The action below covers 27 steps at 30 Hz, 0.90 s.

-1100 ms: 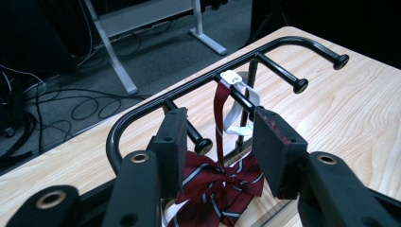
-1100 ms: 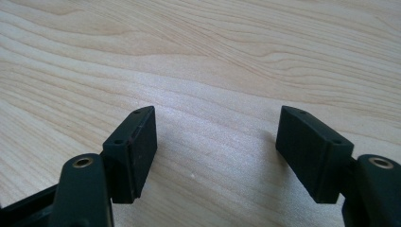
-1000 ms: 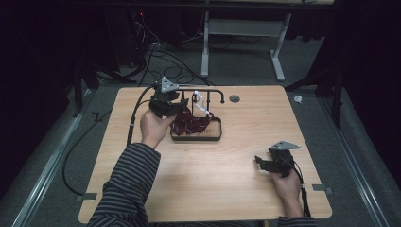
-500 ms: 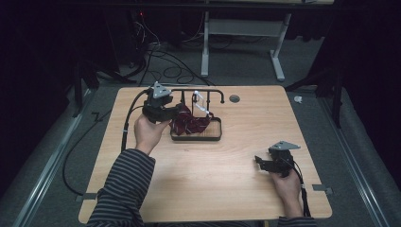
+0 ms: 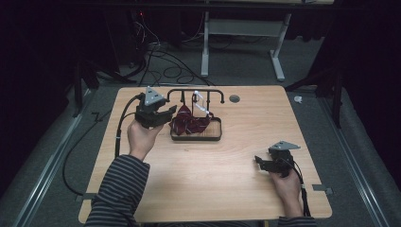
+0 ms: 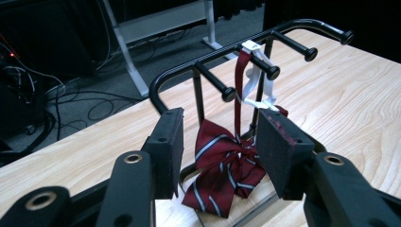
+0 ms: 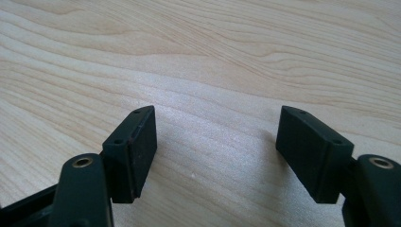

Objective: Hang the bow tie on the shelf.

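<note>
Two grippers are in play, and neither is grasping anything. The left gripper (image 5: 166,115) hovers near the table's far edge, left of centre, with its jaws spread wide and aimed at the bow tie (image 6: 226,166), which sits just ahead of the pads in the left gripper view, apparently not touching either. The bow tie, dark red with pale stripes, hangs by its strap (image 6: 239,90) from a peg of the black rack (image 5: 196,92), with a white clip (image 6: 259,80) on the same peg; its lower folds reach the shallow tray (image 5: 215,136) at the rack's foot. Whether the fabric rests on the tray floor or just clears it cannot be told. The right gripper (image 5: 259,162) lies well apart, close to the table's near right corner, its jaws likewise released over bare wood (image 7: 227,56). Judging from this, the step in hand is the approach for a grasp on the bow tie, with the pinch not yet made. The next move probably calls for easing the left gripper forward until the knot or one wing lies squarely between the pads, then closing firmly enough that the soft cloth does not slip. If the bow tie is to come off, it would then need lifting so the strap slides along the peg and past its knob. Snagging the clip or tipping the light rack seem the likely risks.
</note>
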### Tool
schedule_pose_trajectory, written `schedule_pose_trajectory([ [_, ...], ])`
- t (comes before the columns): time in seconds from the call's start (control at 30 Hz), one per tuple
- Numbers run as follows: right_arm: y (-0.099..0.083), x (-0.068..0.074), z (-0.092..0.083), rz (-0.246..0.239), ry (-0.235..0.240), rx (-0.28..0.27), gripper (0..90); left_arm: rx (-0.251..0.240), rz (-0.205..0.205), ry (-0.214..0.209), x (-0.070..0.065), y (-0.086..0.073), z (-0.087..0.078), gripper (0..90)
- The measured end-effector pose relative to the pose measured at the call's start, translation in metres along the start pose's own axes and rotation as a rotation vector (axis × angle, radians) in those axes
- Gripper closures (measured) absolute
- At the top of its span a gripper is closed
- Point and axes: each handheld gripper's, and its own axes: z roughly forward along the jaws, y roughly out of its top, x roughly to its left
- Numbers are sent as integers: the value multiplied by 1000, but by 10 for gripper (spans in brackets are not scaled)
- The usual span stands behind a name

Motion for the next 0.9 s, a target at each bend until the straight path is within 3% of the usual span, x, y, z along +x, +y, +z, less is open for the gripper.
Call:
schedule_pose_trajectory([
  [0.63, 0, 0, 0, 0, -1, -2, 311, -16, -37, 14, 7, -17, -20, 526],
  [0.9, 0, 0, 0, 0, 0, -2, 312, -28, -71, 22, 9, -30, -30, 526],
])
